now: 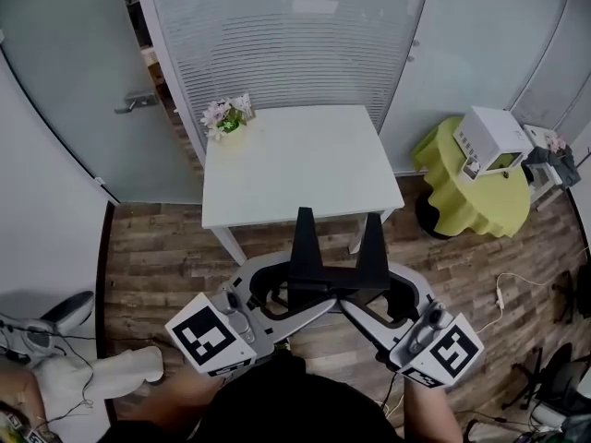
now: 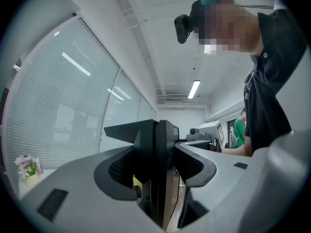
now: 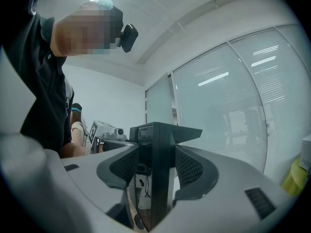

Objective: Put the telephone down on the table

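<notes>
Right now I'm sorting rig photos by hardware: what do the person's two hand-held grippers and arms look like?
Both the left hand-held gripper and right hand-held gripper have smooth light-grey curved jaws lined with black meshed pads. Each carries a white cube printed with black square markers. The person wears a black top.

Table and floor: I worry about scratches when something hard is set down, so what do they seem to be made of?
Table: smooth white top with an even matte look and no grain, probably laminate or painted board. Floor: brown planks with grain and seams; real wood or wood-look vinyl, the view cannot settle it.
</notes>
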`<action>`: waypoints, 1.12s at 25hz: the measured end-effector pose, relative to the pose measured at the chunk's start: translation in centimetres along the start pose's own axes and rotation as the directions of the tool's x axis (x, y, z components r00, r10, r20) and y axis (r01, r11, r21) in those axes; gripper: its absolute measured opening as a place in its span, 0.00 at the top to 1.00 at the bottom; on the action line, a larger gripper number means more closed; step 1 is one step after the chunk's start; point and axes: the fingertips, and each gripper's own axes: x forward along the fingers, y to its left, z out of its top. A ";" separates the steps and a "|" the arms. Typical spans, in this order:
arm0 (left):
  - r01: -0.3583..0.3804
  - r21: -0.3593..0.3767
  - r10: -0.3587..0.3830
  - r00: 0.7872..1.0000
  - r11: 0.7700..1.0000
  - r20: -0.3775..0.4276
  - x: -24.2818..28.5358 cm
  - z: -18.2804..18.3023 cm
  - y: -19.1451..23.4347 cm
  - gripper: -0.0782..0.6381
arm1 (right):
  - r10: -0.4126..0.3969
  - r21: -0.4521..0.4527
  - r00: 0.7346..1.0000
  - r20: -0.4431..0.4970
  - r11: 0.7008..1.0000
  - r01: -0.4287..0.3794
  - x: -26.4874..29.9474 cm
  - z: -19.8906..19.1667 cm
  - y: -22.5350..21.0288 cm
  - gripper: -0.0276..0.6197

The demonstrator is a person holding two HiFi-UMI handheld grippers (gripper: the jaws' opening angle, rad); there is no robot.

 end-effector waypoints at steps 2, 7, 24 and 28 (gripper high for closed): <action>-0.004 -0.011 0.004 1.000 1.000 0.008 -0.2 0.1 1.6 0.55 | -0.005 0.000 1.000 -0.002 1.000 0.005 1.3 -0.1 -0.6 0.58; -0.006 -0.035 0.007 1.000 0.999 0.016 -0.5 0.0 4.7 0.55 | -0.017 0.007 1.000 -0.001 1.000 0.017 3.9 -0.6 -1.9 0.58; -0.077 -0.013 0.077 0.997 0.997 -0.010 5.1 -0.8 13.2 0.55 | 0.076 0.032 0.997 0.003 0.997 -0.076 8.1 -1.6 -11.9 0.58; -0.128 -0.014 0.128 0.992 0.992 -0.007 8.2 -0.2 15.2 0.55 | 0.126 0.029 0.992 0.008 0.992 -0.126 8.2 -1.0 -15.6 0.58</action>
